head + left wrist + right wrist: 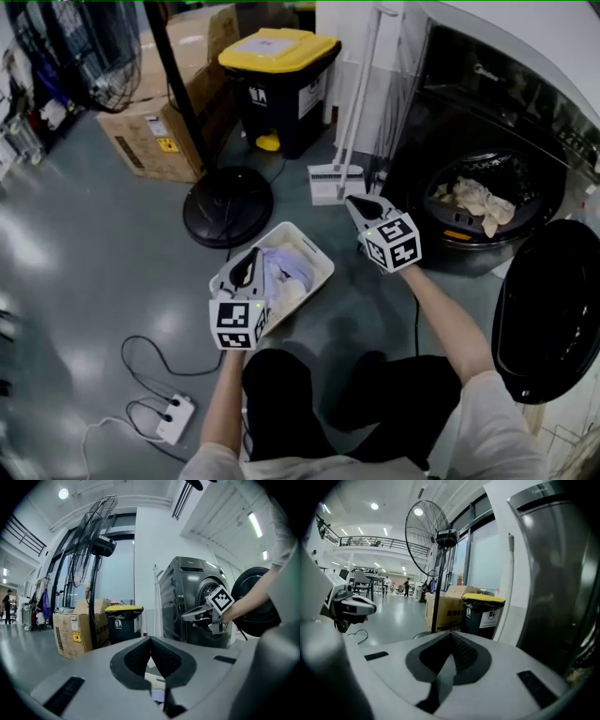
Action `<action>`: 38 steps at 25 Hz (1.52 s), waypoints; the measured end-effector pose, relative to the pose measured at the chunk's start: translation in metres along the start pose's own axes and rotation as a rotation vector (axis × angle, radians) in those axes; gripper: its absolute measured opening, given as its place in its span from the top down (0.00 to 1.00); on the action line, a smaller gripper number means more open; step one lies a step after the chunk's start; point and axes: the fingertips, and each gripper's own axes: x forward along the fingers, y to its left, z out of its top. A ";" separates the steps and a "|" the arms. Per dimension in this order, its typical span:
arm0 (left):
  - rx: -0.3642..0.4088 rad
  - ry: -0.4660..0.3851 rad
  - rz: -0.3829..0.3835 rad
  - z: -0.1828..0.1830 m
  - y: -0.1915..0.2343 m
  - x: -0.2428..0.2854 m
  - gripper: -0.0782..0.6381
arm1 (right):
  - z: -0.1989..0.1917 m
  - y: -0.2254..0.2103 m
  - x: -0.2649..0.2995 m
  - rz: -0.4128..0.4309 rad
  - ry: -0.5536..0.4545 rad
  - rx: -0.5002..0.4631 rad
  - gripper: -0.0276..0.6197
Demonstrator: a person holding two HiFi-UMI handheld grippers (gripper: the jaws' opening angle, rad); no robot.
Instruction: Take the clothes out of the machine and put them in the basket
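Note:
The dark washing machine (pixel 469 94) stands at the right with its round door (pixel 553 309) swung open. Pale clothes (pixel 478 200) lie in the drum. A white basket (pixel 314 246) on the floor holds light and lilac clothes (pixel 281 277). My left gripper (pixel 251 255) hovers over the basket, its jaws together with nothing in them (pixel 151 639). My right gripper (pixel 352 200) hangs in the air between basket and machine, shut and empty (pixel 451 633). The left gripper view shows the right gripper (pixel 197 616) in front of the machine (pixel 187 602).
A black bin with a yellow lid (pixel 279 80) and a cardboard box (pixel 155 131) stand at the back. A fan's round base (pixel 228 206) sits beside the basket, a dustpan (pixel 336 183) by the machine. A power strip (pixel 175 417) with cables lies near my left.

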 end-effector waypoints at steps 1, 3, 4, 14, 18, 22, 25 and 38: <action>0.002 -0.003 -0.014 0.001 -0.006 0.005 0.87 | 0.001 -0.007 -0.010 -0.017 -0.012 0.013 0.92; 0.006 -0.010 -0.048 0.004 -0.020 0.017 0.87 | 0.000 -0.024 -0.031 -0.060 -0.032 0.048 0.92; 0.007 -0.013 -0.065 0.005 -0.028 0.023 0.87 | -0.002 -0.033 -0.042 -0.083 -0.037 0.062 0.92; 0.036 -0.027 -0.294 0.042 -0.138 0.099 0.87 | -0.050 -0.149 -0.172 -0.381 0.000 0.188 0.92; 0.052 -0.028 -0.369 0.047 -0.183 0.122 0.87 | -0.071 -0.189 -0.224 -0.498 0.003 0.233 0.92; 0.055 -0.022 -0.422 0.050 -0.218 0.143 0.87 | -0.096 -0.217 -0.266 -0.590 0.025 0.265 0.92; 0.057 -0.019 -0.451 0.050 -0.237 0.156 0.87 | -0.111 -0.231 -0.287 -0.639 0.049 0.270 0.92; 0.065 -0.002 -0.529 0.041 -0.288 0.191 0.87 | -0.145 -0.262 -0.313 -0.750 0.078 0.257 0.54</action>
